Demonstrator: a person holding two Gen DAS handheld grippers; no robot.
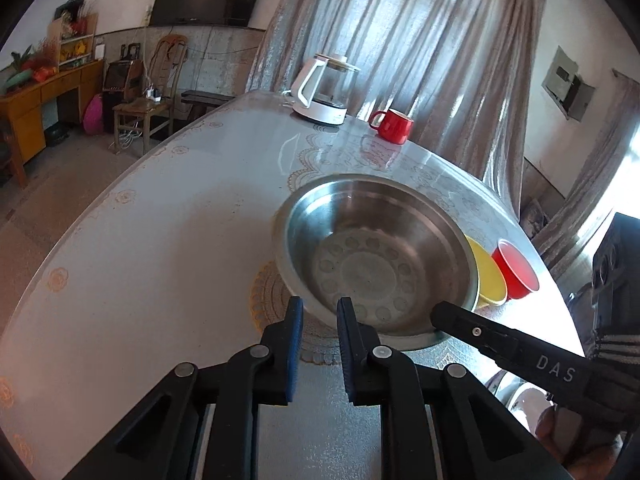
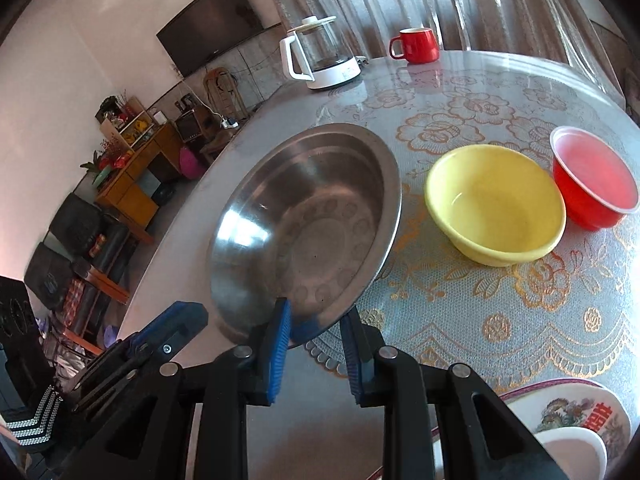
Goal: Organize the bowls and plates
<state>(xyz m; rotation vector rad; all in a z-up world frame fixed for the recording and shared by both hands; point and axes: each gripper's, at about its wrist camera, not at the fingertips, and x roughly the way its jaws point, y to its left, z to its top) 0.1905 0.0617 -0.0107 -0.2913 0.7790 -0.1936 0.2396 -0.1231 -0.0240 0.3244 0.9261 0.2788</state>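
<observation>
On the left, the left hand-held gripper (image 1: 318, 306) is down at the near rim of the steel basin (image 1: 380, 256), one blue pad outside the wall, the other inside, and the jaws look clamped on that rim. The basin looks tipped, its near-left edge raised above the lace-patterned table (image 1: 160, 240). Moving across, the right hand-held gripper (image 2: 316, 320) has the same basin (image 2: 308, 216) by another stretch of its near rim, the thin edge caught between the blue pads, jaws drawn in on it; from the left wrist view its black finger reaches in over the rim at the lower right. So both grippers grip one basin, side by side along its near edge. Just right of the basin sits the yellow bowl (image 2: 496, 204), close beside it, and right again the red bowl (image 2: 592, 178), close against the yellow one; whether they touch I can't tell. Far across the table stand a white kettle (image 2: 320, 56) and a red mug (image 2: 416, 45). At the near right corner a patterned plate (image 2: 576, 412) holds a white bowl (image 2: 572, 448).
</observation>
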